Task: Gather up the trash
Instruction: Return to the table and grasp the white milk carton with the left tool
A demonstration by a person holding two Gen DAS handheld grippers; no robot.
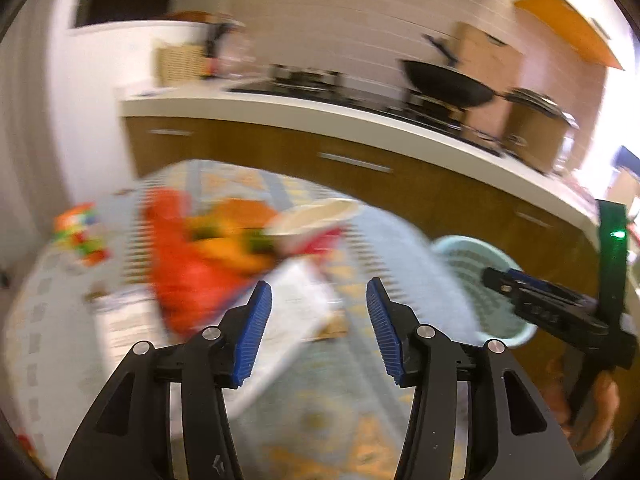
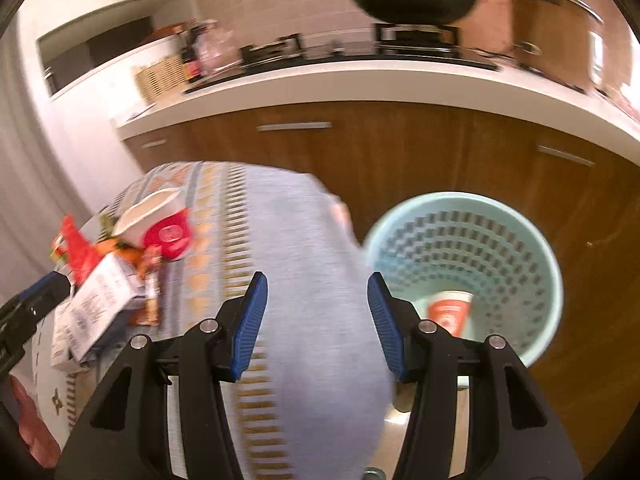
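A pile of trash lies on a table with a patterned blue cloth [image 1: 320,400]: a red wrapper [image 1: 180,264], an orange packet [image 1: 232,232], a red-and-white paper bowl [image 1: 312,224] and a white carton [image 1: 296,304]. The same bowl [image 2: 160,220] and carton [image 2: 100,304] show at the left of the right wrist view. My left gripper [image 1: 319,334] is open and empty above the cloth, near the carton. My right gripper [image 2: 317,326] is open and empty over the table's edge. A pale green perforated bin [image 2: 464,264] stands on the floor with an orange cup [image 2: 450,312] inside. The bin [image 1: 476,288] sits at the right of the left wrist view.
A brown cabinet [image 2: 400,152] with a white counter [image 2: 360,84] runs behind the table and bin. A black wok [image 2: 416,0] sits on the stove. A colourful box [image 1: 80,232] lies at the table's far left. The right gripper's body [image 1: 552,308] shows beside the bin.
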